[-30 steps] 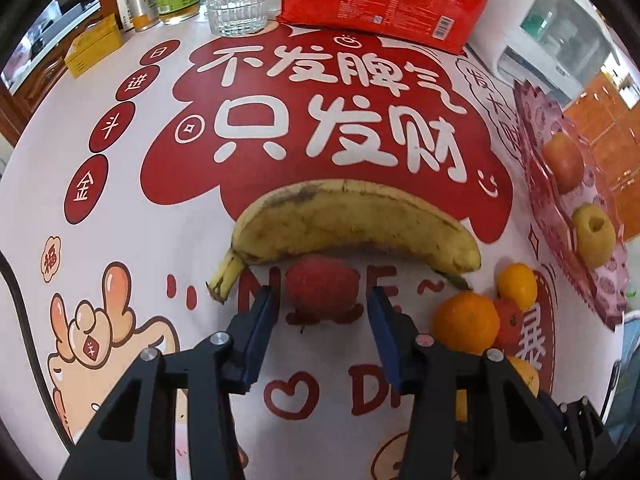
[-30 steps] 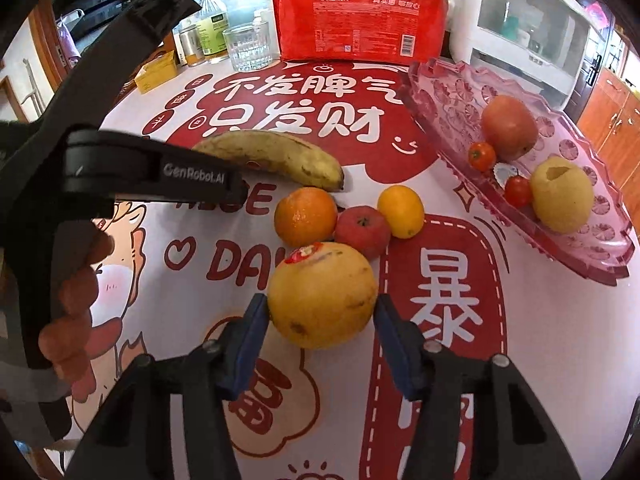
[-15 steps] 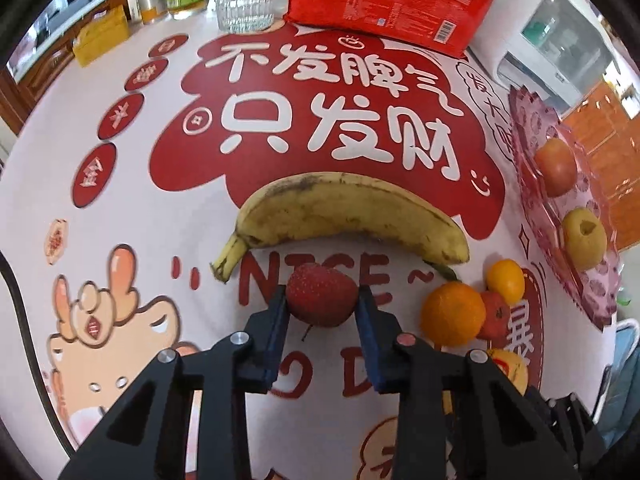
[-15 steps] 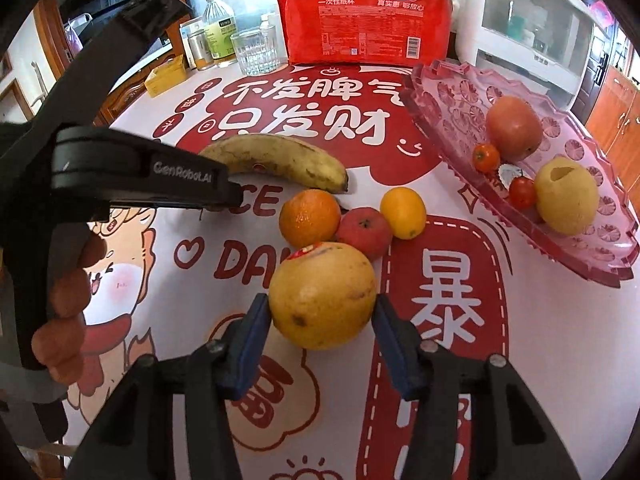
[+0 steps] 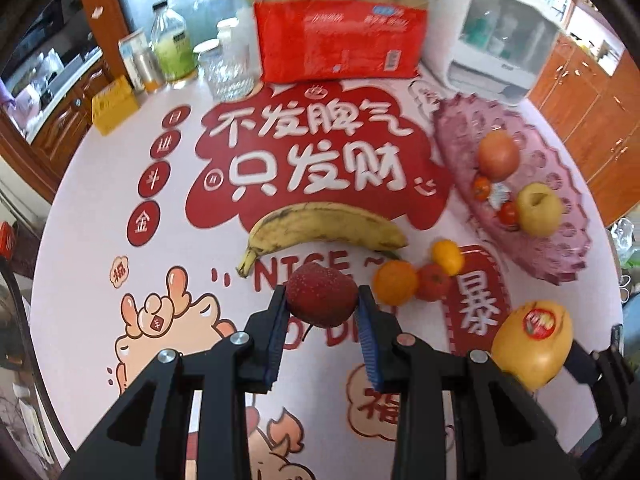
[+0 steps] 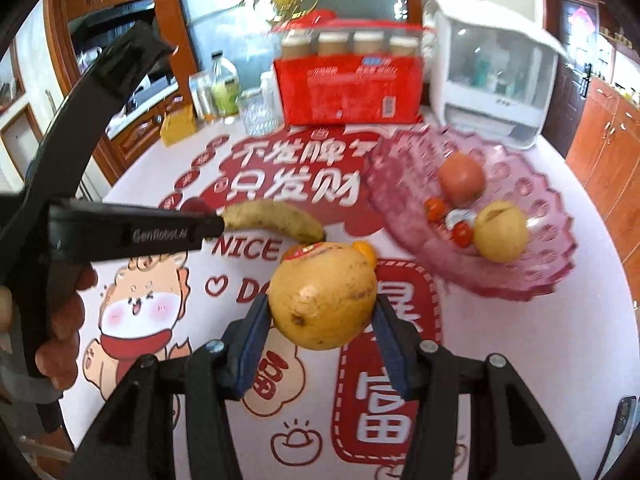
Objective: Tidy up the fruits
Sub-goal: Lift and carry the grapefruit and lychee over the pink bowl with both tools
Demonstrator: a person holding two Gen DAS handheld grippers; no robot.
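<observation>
While both tools hung above the worktop (image 5: 88,216) | left tool (image 5: 322,304) clamped red fruit (image 5: 322,294) | right tool (image 6: 320,314) clamped yellow fruit (image 6: 322,294)

Tablecloth (image 5: 100,240): "不发脾气 只发财", "NICE", "暴富" at 5 o'clock. Left gripper (image 6: 160,234) body: "GenRobot.AI".

Bright even daylight, motion blur upward, fisheye bending, dark corners

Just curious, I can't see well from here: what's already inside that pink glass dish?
In the pink dish lie a reddish apple, a pale yellow apple-like fruit, two small tomatoes and something small and white between them, partly covered, so I can't identify it.
</observation>
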